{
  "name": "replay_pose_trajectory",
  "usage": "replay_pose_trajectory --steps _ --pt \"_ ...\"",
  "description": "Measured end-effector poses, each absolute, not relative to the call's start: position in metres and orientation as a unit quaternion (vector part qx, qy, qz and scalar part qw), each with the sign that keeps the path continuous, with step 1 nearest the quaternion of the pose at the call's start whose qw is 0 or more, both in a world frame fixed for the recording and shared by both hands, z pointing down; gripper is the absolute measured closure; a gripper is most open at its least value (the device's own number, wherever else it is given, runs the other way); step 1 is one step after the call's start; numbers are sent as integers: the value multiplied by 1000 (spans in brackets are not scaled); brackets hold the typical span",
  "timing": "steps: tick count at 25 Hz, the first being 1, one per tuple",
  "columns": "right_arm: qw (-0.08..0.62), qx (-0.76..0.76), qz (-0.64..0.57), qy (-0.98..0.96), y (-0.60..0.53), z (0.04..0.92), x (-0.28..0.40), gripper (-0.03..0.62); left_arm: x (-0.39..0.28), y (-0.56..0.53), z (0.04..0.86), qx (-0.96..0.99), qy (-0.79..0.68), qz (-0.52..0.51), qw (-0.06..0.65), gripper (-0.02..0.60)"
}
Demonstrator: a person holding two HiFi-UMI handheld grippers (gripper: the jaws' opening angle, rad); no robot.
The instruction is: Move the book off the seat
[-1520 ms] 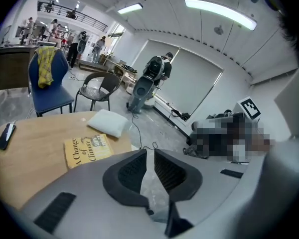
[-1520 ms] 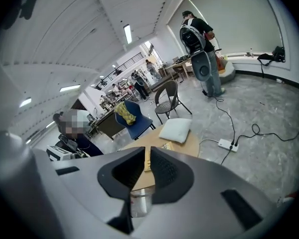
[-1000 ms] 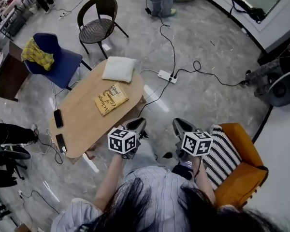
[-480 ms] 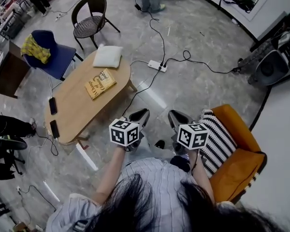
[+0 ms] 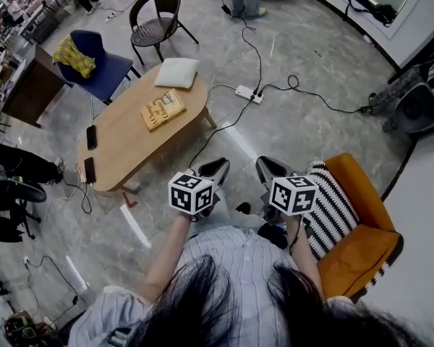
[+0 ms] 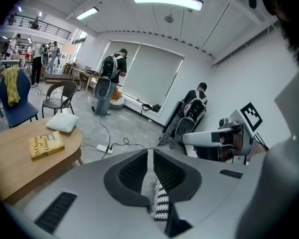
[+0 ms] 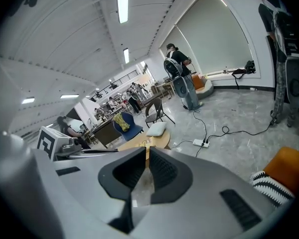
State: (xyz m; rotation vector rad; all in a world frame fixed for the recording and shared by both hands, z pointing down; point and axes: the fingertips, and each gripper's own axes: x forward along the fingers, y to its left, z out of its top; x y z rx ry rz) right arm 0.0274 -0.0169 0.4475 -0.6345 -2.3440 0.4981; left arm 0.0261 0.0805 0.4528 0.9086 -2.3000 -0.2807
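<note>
The book (image 5: 163,109), yellow with dark lettering, lies flat on the oval wooden table (image 5: 123,154), far from any seat; it also shows in the left gripper view (image 6: 46,144). My left gripper (image 5: 213,170) and right gripper (image 5: 272,169) hover side by side over the floor in front of me, both shut with nothing between the jaws. In the left gripper view, the left gripper (image 6: 149,151) shows only a thin slit. In the right gripper view, the right gripper (image 7: 147,151) points toward the table.
An orange armchair (image 5: 362,230) with a striped cushion (image 5: 333,219) stands at my right. On the table lie a white pillow (image 5: 177,72) and two phones (image 5: 91,137). Behind it stand a blue chair (image 5: 105,71) and a wicker chair (image 5: 155,22). Cables and a power strip (image 5: 247,94) cross the floor.
Both grippers have drawn back from the table together, still shut. The book and table now sit farther up and away in the head view.
</note>
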Motion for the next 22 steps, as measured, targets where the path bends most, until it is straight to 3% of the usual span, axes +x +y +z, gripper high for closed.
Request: replay_pose_trajectory --steps 22 --pt "318 -231 190 -900 -43 456 39 562 41 51 469 358 -870 -58 335 535"
